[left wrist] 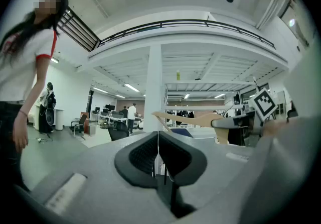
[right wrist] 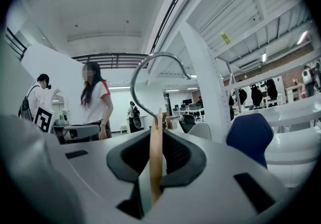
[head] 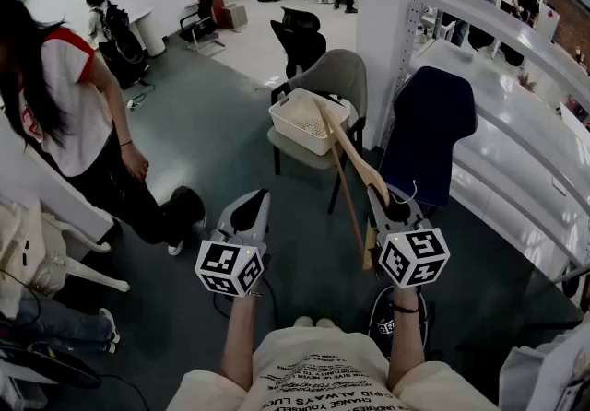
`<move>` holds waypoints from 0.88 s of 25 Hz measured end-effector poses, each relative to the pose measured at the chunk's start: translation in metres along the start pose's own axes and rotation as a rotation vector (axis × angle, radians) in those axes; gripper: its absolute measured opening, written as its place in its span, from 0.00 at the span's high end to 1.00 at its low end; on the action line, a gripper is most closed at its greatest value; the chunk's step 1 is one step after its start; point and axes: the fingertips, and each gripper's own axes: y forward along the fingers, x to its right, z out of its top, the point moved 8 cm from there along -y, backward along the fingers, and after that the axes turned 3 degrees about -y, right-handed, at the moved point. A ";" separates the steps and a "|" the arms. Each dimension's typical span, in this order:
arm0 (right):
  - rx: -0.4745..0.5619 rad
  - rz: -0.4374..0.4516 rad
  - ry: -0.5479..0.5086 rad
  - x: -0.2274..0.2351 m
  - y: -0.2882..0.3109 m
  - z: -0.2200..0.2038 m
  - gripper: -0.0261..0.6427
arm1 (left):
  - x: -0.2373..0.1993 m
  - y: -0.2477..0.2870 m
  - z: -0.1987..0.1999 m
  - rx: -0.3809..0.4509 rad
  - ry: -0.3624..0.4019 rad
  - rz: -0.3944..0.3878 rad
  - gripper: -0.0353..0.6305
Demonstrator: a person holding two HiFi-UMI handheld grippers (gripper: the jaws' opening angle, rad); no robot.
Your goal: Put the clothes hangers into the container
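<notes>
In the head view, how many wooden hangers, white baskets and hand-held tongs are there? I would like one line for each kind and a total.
Wooden hanger: 1, clamped in the right tongs
White basket: 1, on the grey chair
Tongs: 2, the left tongs closed and empty
Total: 4

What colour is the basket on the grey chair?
Cream-white, with perforated sides; the basket shows best in the head view.

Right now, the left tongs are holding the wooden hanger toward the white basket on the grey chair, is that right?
Not quite: the right tongs hold the wooden hanger toward the white basket on the grey chair, as the right gripper view shows.
</notes>
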 end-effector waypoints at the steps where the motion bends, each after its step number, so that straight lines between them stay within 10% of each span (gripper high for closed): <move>1: 0.000 -0.002 0.001 0.000 -0.001 -0.001 0.88 | 0.001 -0.001 -0.001 -0.002 -0.001 0.000 0.91; 22: -0.011 0.012 0.084 0.028 0.019 -0.016 0.88 | 0.005 0.013 -0.020 -0.033 -0.033 0.041 0.91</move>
